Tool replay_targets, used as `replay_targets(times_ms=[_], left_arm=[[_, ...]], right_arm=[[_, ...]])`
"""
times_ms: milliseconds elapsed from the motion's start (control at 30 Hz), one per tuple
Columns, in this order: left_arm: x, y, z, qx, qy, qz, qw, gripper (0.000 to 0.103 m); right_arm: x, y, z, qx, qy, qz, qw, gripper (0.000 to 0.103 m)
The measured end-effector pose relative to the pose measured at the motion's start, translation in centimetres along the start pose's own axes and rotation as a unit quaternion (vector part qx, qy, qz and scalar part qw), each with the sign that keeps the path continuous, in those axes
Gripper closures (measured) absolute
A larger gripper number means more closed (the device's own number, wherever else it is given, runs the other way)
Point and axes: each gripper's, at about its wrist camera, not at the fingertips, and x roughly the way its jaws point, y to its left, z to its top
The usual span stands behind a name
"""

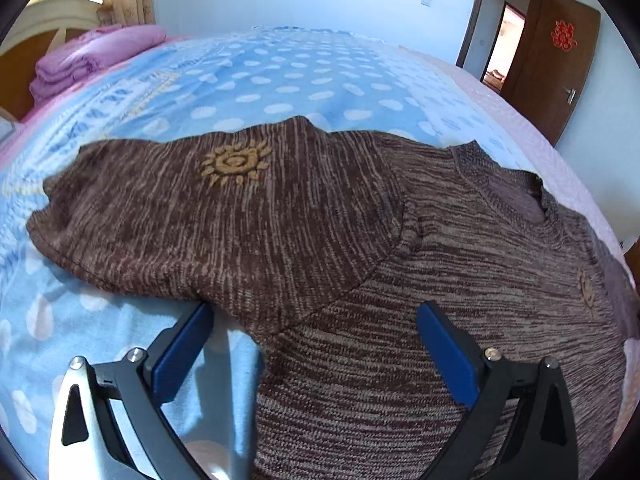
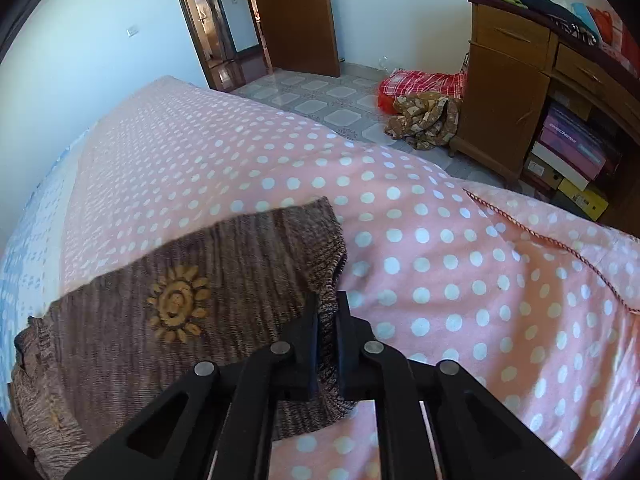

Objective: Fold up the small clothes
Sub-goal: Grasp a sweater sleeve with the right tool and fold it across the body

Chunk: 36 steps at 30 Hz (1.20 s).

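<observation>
One brown sweater [image 1: 360,240], right tool [image 2: 328,320] gripping sleeve

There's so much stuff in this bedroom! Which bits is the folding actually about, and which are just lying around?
Part of the job:
- brown sweater
- left gripper, open over it
- right gripper, pinching the sweater's edge
- blanket it lies on

Just lying about:
- folded purple bedding
- clothes heap on the floor
- wooden desk
- shoeboxes

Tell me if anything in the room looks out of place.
Two things lie crumpled on the floor beside the wooden desk: a red checked cloth and a brown patterned cloth. The brown sweater looks undamaged.
</observation>
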Motion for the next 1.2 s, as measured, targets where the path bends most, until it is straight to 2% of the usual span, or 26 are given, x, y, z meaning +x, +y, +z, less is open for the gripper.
replay_targets(times_ms=[133,233,367,467,633,733,833,933,967,1033,1067,1100,1133,1167,1200], left_arm=[[-0.2,0.0,-0.1,-0.004,-0.006,-0.003,1.0000,0.000],[-0.4,0.2,-0.2,-0.005,-0.009,-0.003,0.9999,0.000],[-0.7,0.6,-0.4,-0.016,-0.016,-0.016,0.9996,0.000],[-0.6,0.9,-0.4,-0.023,-0.020,-0.024,0.9993,0.000],[-0.6,1.0,-0.4,-0.026,-0.024,-0.029,0.9989,0.000],[-0.6,1.1,-0.4,-0.028,-0.027,-0.033,0.9987,0.000],[-0.8,1.1,-0.6,-0.031,-0.029,-0.036,0.9984,0.000],[-0.7,1.1,-0.6,-0.032,-0.030,-0.038,0.9983,0.000],[-0.7,1.2,-0.6,-0.033,-0.030,-0.039,0.9982,0.000],[-0.8,1.1,-0.6,-0.034,-0.031,-0.040,0.9981,0.000],[-0.8,1.1,-0.5,-0.034,-0.031,-0.040,0.9981,0.000],[-0.8,1.1,-0.5,-0.034,-0.031,-0.040,0.9981,0.000],[-0.8,1.1,-0.6,-0.034,-0.031,-0.040,0.9982,0.000],[-0.8,1.1,-0.5,-0.033,-0.031,-0.040,0.9982,0.000],[-0.8,1.2,-0.6,-0.034,-0.031,-0.040,0.9981,0.000]], right_arm=[[-3.1,3.4,0.4,-0.030,-0.024,0.017,0.999,0.097],[-5.9,7.6,-0.1,-0.067,-0.040,0.038,0.996,0.097],[-9.7,15.0,-2.3,-0.128,-0.067,0.091,0.985,0.097],[-10.9,20.4,-5.0,-0.164,-0.068,0.130,0.976,0.097],[-9.9,29.6,-12.0,-0.230,-0.057,0.163,0.958,0.097],[-7.8,33.0,-15.7,-0.253,-0.046,0.158,0.953,0.097],[-6.0,34.5,-18.2,-0.256,-0.028,0.161,0.953,0.097],[-4.5,34.7,-19.3,-0.249,-0.007,0.181,0.951,0.095],[-4.3,34.6,-19.6,-0.249,-0.005,0.187,0.950,0.093],[-4.6,34.7,-19.8,-0.257,0.006,0.228,0.939,0.074],[-4.7,34.6,-19.8,-0.260,0.026,0.257,0.930,0.052],[-5.1,34.3,-19.5,-0.259,0.045,0.289,0.921,0.045],[-5.5,33.9,-19.1,-0.254,0.052,0.311,0.914,0.045],[-6.2,33.0,-18.4,-0.241,0.040,0.318,0.916,0.045],[-6.8,32.0,-17.7,-0.224,0.016,0.305,0.926,0.045]])
